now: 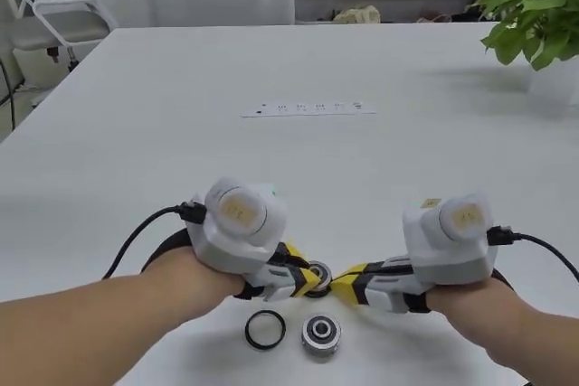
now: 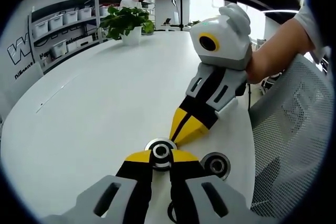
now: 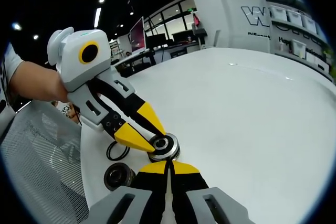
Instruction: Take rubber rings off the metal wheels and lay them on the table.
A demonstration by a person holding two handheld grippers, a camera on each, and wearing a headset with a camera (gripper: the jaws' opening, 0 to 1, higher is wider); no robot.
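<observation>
Rubber shows dark around the rim of the held wheel (image 3: 164,145), which sits low over the bench (image 1: 271,70) near the person's edge. The left gripper (image 2: 160,157) has its jaws clamped on that wheel from 9 o'clock. The right gripper (image 3: 168,167) meets it from 3 o'clock with jaws pressed together at the rim; whether they pinch rubber I cannot tell.

The risk, as I judge it, is a pull on too shallow a bite. It could slip off the ring, or drag the wheel out of the left jaws and send it rolling off the near edge.

A loose ring (image 1: 265,329) at 7 o'clock and a bare wheel (image 1: 321,334) at 6 o'clock lie just beside the work, where a dropped wheel could knock them. A plant (image 1: 529,6) at 2 o'clock and a white strip (image 1: 308,108) at 12 stand well apart.
</observation>
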